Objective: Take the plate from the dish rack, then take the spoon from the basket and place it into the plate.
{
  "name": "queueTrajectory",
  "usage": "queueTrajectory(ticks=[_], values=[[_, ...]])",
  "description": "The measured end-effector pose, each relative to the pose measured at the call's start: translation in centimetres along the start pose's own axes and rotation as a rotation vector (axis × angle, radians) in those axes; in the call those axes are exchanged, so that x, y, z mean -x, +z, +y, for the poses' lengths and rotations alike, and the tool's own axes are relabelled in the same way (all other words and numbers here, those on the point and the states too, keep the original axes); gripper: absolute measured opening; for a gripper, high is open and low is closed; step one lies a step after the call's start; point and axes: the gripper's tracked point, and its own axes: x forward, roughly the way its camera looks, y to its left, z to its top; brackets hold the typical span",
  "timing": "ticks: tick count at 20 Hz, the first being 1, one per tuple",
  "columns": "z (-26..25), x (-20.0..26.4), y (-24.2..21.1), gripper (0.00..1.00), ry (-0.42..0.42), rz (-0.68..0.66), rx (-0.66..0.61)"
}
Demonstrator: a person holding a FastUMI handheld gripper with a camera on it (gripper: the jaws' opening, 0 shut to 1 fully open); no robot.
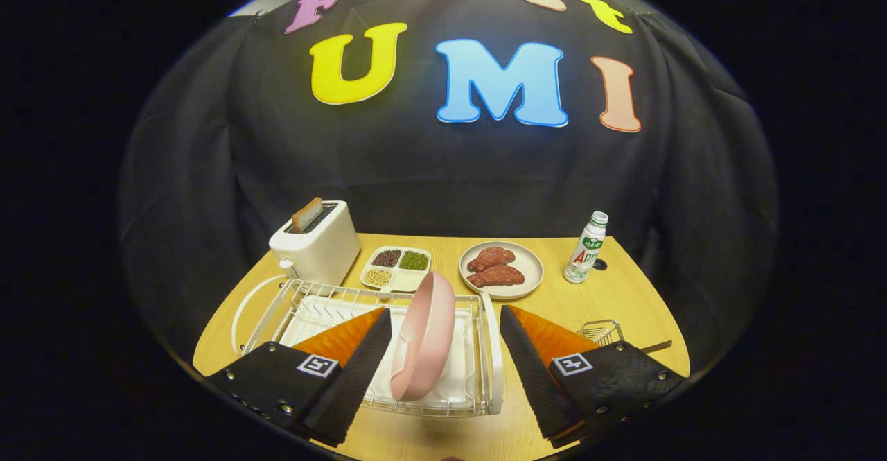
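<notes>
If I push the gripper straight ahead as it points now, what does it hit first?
Most likely the pink plate, standing on edge in the dish rack, between the open gripper fingers. Depth is hard to judge.

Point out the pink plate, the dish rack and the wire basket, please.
pink plate [424, 336], gripper view, middle of its back face
dish rack [493, 350], gripper view, white end rail
wire basket [601, 331], gripper view, its wire rim
</notes>
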Motion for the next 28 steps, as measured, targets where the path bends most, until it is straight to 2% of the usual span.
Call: queueTrajectory(ticks=[4,8,10,11,12,13,14,15,16,17,21,23,26,28], values=[[-0.1,-3.0,-2.0,0.96,-0.071,0.093,-0.026],[-0.8,-4.8,-3.0,0.85,-0.13,0.155,-0.033],[-0.9,-5.7,-3.5,0.67,-0.145,0.176,-0.05],[-0.9,-5.9,-3.8,0.47,-0.146,0.192,-0.055],[-0.7,-5.8,-4.1,0.39,-0.155,0.215,-0.062],[-0.4,-5.9,-3.8,0.27,-0.144,0.217,-0.056],[-0.4,-5.9,-3.9,0.27,-0.156,0.233,-0.031],[-0.6,-6.0,-4.2,0.21,-0.176,0.254,-0.003],[-1.0,-5.8,-4.3,0.21,-0.207,0.27,0.016],[-0.5,-6.0,-4.0,0.14,-0.246,0.275,0.039],[2.8,-5.2,-2.2,0.14,-0.39,0.241,0.265],[4.0,-5.2,-1.0,0.14,-0.425,0.193,0.347],[3.9,-4.6,1.0,0.14,-0.461,0.145,0.392],[3.5,-4.2,1.8,0.14,-0.466,0.144,0.378]])
